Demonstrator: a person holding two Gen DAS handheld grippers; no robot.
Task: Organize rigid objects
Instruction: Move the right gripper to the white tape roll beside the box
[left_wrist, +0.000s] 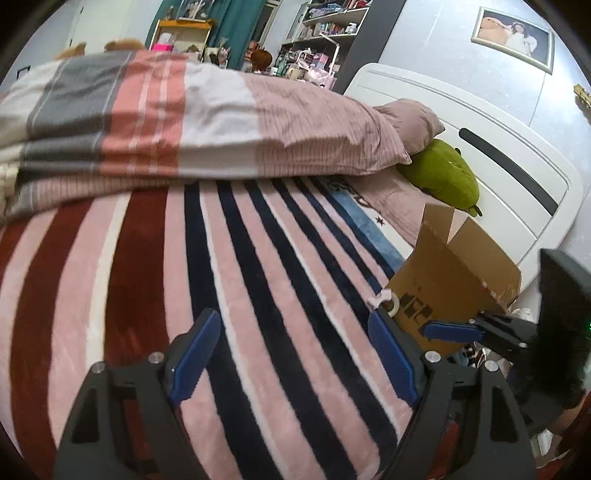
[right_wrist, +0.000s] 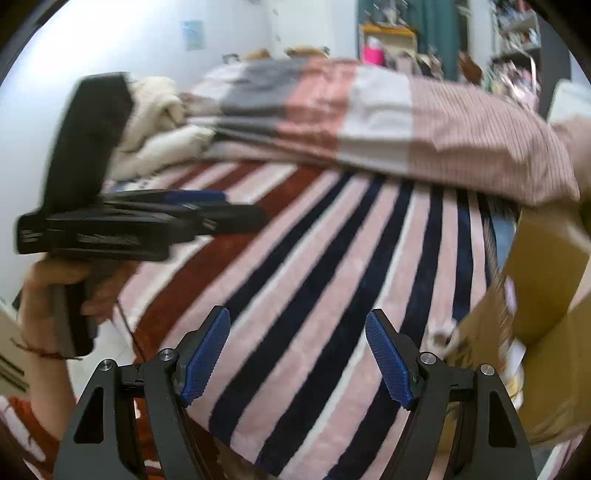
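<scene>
You hold both grippers over the striped bed (left_wrist: 258, 277), the left gripper (left_wrist: 295, 354) and right gripper (right_wrist: 297, 354) each spread wide with nothing between the fingers. The open box (left_wrist: 454, 280) sits by the headboard, right of both and nearer your right hand; its contents are hidden.

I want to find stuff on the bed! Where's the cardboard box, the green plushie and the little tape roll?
cardboard box (left_wrist: 454, 273): left wrist view, its brown side wall.
green plushie (left_wrist: 443, 177): left wrist view, middle of its body.
tape roll (left_wrist: 388, 305): left wrist view, its rim beside the box.
</scene>
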